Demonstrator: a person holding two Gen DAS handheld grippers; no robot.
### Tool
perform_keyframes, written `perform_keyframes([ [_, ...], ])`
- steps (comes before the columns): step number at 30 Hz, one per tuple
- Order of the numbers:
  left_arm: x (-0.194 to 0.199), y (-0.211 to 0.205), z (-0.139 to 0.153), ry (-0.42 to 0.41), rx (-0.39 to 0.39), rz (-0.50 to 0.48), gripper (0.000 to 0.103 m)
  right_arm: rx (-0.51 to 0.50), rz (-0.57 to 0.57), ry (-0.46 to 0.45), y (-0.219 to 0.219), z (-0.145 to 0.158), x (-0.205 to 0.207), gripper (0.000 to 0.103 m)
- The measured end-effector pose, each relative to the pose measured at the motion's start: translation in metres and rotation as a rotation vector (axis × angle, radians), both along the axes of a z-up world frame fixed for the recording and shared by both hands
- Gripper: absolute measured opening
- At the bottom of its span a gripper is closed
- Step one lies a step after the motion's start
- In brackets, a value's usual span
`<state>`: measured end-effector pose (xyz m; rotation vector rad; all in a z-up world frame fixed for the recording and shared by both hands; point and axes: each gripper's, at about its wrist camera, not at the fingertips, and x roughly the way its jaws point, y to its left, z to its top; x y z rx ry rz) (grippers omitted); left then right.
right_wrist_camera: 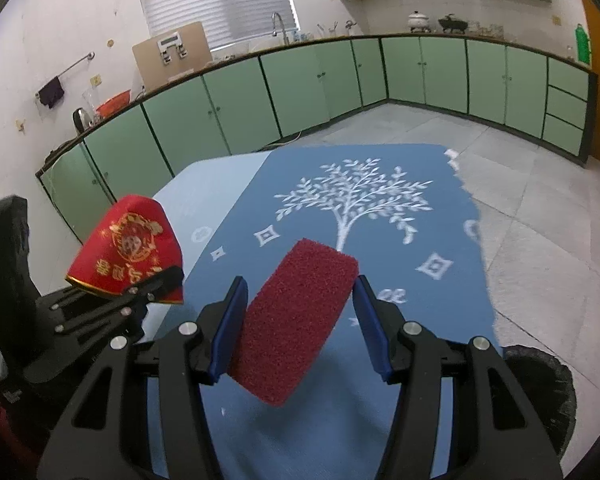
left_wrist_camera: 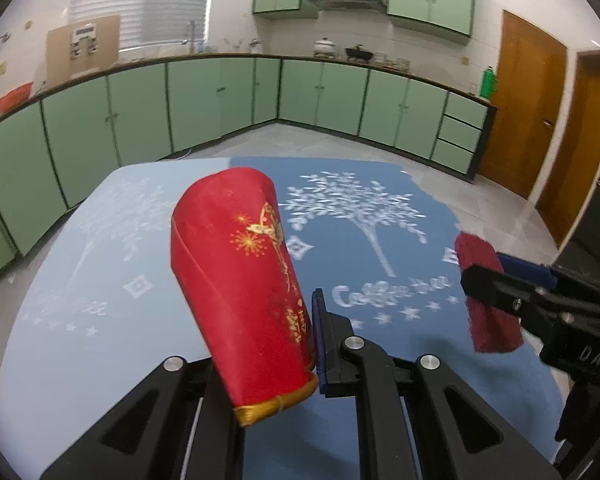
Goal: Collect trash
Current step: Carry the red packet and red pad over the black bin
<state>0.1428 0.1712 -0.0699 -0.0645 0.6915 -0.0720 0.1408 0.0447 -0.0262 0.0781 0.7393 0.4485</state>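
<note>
Red cup (left_wrist_camera: 240, 280) clamped in left claw (left_wrist_camera: 300, 344).

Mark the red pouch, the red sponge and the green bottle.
red pouch (left_wrist_camera: 236, 280), left wrist view, middle of its cloth side.
red sponge (right_wrist_camera: 296, 320), right wrist view, top face.
green bottle (left_wrist_camera: 488, 82), left wrist view, its body.

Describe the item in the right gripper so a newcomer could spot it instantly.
Above the blue tree-print tablecloth, find the right gripper. Between its blue-padded fingers sits a dark red sponge block, rough and rectangular. Unlike the brighter red cup beside it, it has no gold print.
</note>
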Motion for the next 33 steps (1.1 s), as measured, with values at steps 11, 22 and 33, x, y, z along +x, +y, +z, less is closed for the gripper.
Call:
perform_keyframes([
  [11, -0.013, -0.064, 0.02, -0.042, 0.01, -0.135, 0.011, 0.032, -0.077, -0.052, -0.062, 0.028, -0.03, 0.053],
  [22, -0.024, -0.137, 0.039, -0.087, 0.0, -0.264, 0.011, 0.021, -0.207, -0.102, -0.133, 0.04, -0.064, 0.053],
  [33, -0.037, -0.217, 0.047, -0.114, -0.003, -0.435, 0.011, 0.009, -0.362, -0.125, -0.206, 0.036, -0.1, 0.053],
])
